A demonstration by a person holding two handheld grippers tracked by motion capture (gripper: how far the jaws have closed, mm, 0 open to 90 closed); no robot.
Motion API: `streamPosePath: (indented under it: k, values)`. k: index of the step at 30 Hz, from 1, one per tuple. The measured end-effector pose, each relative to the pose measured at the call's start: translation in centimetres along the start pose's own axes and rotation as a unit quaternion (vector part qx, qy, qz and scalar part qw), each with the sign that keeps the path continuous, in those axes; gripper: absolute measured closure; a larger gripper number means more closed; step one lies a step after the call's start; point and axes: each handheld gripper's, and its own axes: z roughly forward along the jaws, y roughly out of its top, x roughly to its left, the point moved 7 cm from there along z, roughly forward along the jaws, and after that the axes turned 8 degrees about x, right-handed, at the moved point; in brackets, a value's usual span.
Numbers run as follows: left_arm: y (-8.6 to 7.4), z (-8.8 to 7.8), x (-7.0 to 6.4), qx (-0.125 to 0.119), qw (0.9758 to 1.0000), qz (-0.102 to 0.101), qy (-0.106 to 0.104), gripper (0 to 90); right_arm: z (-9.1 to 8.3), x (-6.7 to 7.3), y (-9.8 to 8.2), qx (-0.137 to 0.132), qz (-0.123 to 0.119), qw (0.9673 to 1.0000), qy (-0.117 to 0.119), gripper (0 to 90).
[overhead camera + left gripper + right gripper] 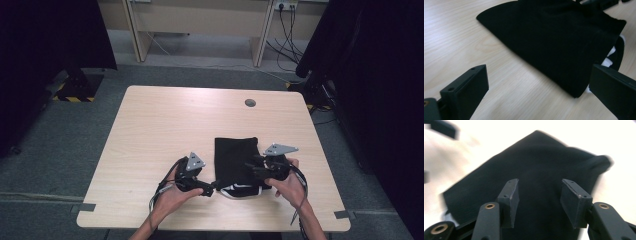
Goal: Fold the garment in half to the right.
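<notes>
Black cloth bag (236, 161) lies near the surface's (160, 125) front edge, long axis front to back, white-trimmed end frontward. Left hand-held gripper (209, 190) spread beside it; right hand-held gripper (251, 166) parted over it, unpinched.

Bag (236, 161): flat on the bench (165, 125), near the front edge, right of centre.
Left gripper (209, 190): at the bag's front left corner, just beside it.
Right gripper (251, 167): at the bag's right edge, jaws over the cloth.
Hole (250, 103): behind the bag, near the bench's far edge.
Desk (200, 22): on the floor behind the bench.
</notes>
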Motion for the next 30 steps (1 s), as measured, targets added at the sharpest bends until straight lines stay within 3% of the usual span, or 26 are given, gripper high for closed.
streamPosePath:
  k: [7, 9, 11, 15, 17, 24, 30]
  values:
    - [0.0, 2.1, -0.9, 0.034, 0.9993, 0.017, -0.004, 1.7, 0.6, 0.3, -2.5, 0.034, -0.005, 0.9994, 0.006, 48.3]
    - [-0.3, 2.5, -0.8, 0.044, 0.9988, 0.021, 0.007, 1.9, 1.1, 0.1, -3.2, 0.032, 0.005, 0.9994, 0.015, 48.3]
    - [-0.6, 2.8, -1.0, 0.057, 0.9972, 0.04, 0.025, 1.7, 1.4, -0.1, -3.6, 0.021, 0.017, 0.9993, 0.027, 48.3]
    - [-1.1, 2.9, -1.0, 0.075, 0.9944, 0.06, 0.042, 1.3, 1.2, 0.1, -3.7, 0.025, 0.007, 0.9995, 0.015, 48.1]
    - [-1.4, 2.8, -1.0, 0.078, 0.994, 0.066, 0.04, 1.3, 1.2, 0.1, -3.7, 0.027, 0.009, 0.9995, 0.014, 47.1]
    - [-2.9, 1.6, -0.4, 0.073, 0.9959, 0.05, 0.021, 1.5, 0.2, 0.1, -2.6, 0.017, 0.007, 0.9998, 0.003, 37.1]
    - [-4.1, 0.4, 0.7, 0.066, 0.9967, 0.04, 0.025, 1.0, 0.6, 0.1, -2.3, 0.017, 0.006, 0.9998, 0.001, 31.9]
